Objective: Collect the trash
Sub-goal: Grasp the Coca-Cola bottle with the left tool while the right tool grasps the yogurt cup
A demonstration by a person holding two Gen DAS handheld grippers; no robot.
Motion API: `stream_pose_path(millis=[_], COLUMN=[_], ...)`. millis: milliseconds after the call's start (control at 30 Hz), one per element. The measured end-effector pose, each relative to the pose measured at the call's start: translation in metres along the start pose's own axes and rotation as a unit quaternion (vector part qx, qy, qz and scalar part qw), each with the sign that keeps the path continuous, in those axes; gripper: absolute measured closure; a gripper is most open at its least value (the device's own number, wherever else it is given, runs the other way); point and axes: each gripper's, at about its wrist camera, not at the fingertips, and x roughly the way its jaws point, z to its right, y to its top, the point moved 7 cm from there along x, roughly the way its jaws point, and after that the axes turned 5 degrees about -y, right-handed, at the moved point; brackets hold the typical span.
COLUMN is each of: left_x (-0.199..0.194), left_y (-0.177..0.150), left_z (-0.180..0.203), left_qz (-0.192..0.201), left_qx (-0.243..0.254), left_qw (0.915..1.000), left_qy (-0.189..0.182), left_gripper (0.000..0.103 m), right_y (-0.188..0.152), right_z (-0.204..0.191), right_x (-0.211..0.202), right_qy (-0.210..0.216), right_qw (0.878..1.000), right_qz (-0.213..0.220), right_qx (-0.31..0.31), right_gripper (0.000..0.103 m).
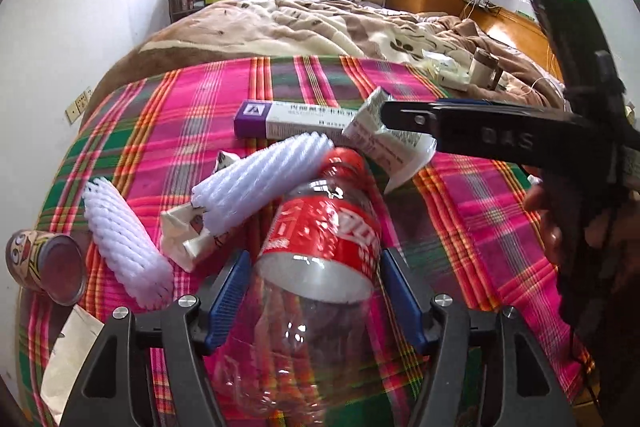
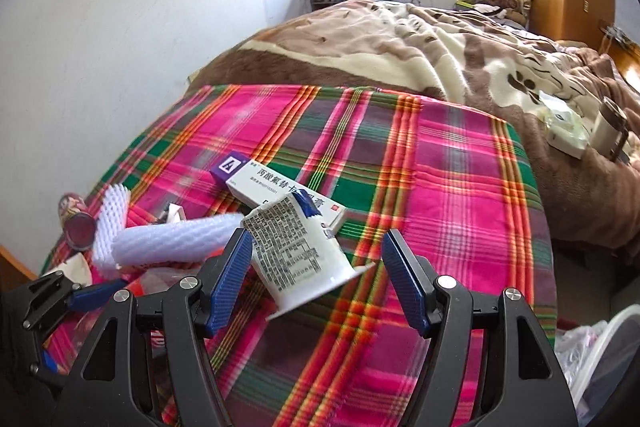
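Two grippers worked over the plaid cloth point(image 1: 168, 131) that covered the near end of the bed, and I take this cloth as my landmark. On the middle of the cloth lay a clear plastic bottle point(image 1: 320, 239) with a red label, and the left gripper point(image 1: 316, 301) stood over its lower part, the blue pads on either side of it and apart; I could not see them pressing on the plastic. Near the bottle's top, further up the cloth, two white foam nets point(image 1: 256, 179) lay, one leaning over a crumpled paper wrapper point(image 1: 188, 231). At the left edge of the cloth a small can point(image 1: 44, 263) lay on its side. Beyond the bottle, toward the far edge of the cloth, a long white and purple box point(image 2: 280, 187) rested, and a white squashed cup point(image 2: 292, 255) with printed text leaned against its near side. The right gripper point(image 2: 316, 279) hovered at this cup, fingers wide apart, the left pad close beside the cup wall and the right pad clear of it. Past the cloth the brown blanket point(image 2: 400, 39) was spread.
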Motion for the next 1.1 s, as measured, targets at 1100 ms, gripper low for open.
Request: stream_pose_path(millis=[1100], left_x=[0.006], left_y=[0.008], left_z=[-0.015], left_qz=[0.002], left_qx=[-0.052], left_qw=[0.9986], left_qy=[-0.004], left_gripper=[0.036], right_y=[-0.041], right_z=[0.022], right_x=[-0.007], right_qy=[0.061], right_qw=[0.995], right_qz=[-0.077], right_qx=[-0.022], right_gripper=[0.033])
